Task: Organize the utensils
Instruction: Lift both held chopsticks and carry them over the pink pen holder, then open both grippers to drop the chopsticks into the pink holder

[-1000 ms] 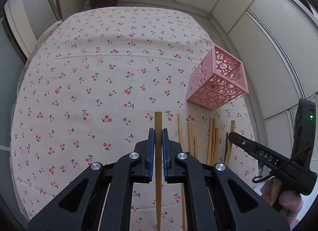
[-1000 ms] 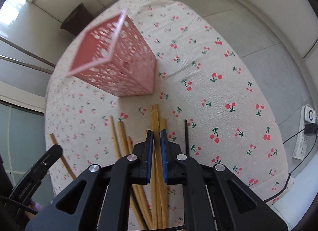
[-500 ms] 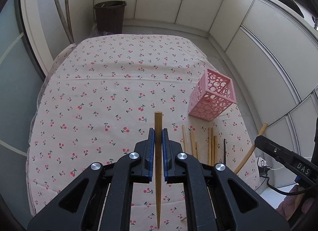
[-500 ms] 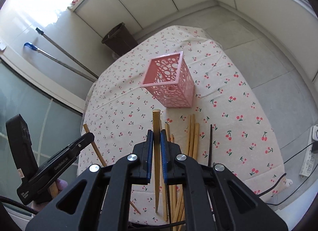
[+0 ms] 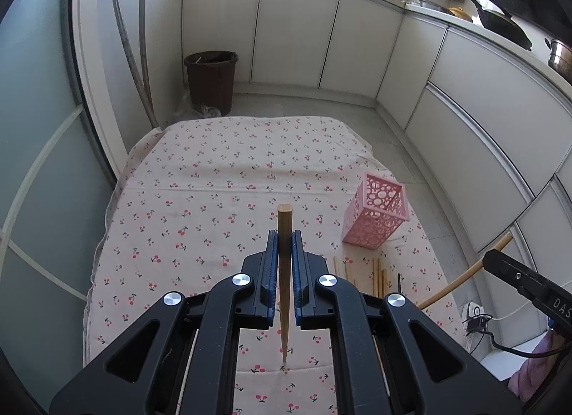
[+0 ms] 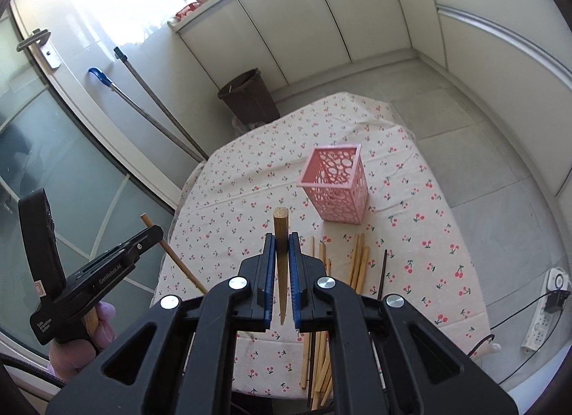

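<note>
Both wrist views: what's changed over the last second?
Both grippers rose off the cloth, each carrying its chopstick: left gripper on one, right gripper on another. Jaws stayed clamped. The pink holder and the loose chopsticks haven't moved.

Left claw (image 5: 285, 247): black plastic arms, blue pads on the inner faces, round silver screws at the pivots.
Right claw (image 6: 282, 248): same black build, blue pads, silver screws.
Markings: white lettering on the black handles, "GenRobot.AI" at lower left of the right view.
Cables: thin black cord, lower right of the left view.
Hands: pink gloves (image 6: 71, 350).
</note>
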`<state>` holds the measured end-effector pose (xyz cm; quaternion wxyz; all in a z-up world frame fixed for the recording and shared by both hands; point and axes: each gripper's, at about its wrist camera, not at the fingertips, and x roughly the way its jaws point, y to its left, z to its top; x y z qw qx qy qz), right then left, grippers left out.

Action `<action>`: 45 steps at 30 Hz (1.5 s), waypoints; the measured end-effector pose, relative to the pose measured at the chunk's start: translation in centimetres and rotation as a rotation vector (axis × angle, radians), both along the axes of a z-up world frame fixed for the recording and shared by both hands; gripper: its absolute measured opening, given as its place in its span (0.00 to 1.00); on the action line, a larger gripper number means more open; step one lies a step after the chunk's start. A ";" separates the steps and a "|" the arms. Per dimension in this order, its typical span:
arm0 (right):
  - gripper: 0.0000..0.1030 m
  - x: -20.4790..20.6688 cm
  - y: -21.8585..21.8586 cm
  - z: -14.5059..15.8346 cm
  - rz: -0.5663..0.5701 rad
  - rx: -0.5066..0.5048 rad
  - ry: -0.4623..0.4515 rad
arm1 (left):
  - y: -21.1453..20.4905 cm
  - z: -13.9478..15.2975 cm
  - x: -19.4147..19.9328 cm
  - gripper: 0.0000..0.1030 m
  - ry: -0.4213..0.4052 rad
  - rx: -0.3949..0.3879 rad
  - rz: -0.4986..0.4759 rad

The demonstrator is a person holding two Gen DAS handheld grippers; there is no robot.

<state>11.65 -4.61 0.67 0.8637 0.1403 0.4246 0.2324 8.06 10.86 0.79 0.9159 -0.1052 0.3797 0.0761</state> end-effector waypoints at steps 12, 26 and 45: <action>0.07 2.4 -2.4 9.2 -0.118 0.065 -0.206 | -0.2 8.3 2.8 0.07 -0.198 -0.051 0.018; 0.08 10.5 -4.7 9.8 -0.244 0.019 -0.246 | -6.0 8.5 11.7 0.07 -0.202 -0.080 -0.092; 0.08 13.8 -2.2 5.4 -0.224 -0.071 -0.198 | -4.7 6.0 11.1 0.30 -0.129 -0.169 -0.105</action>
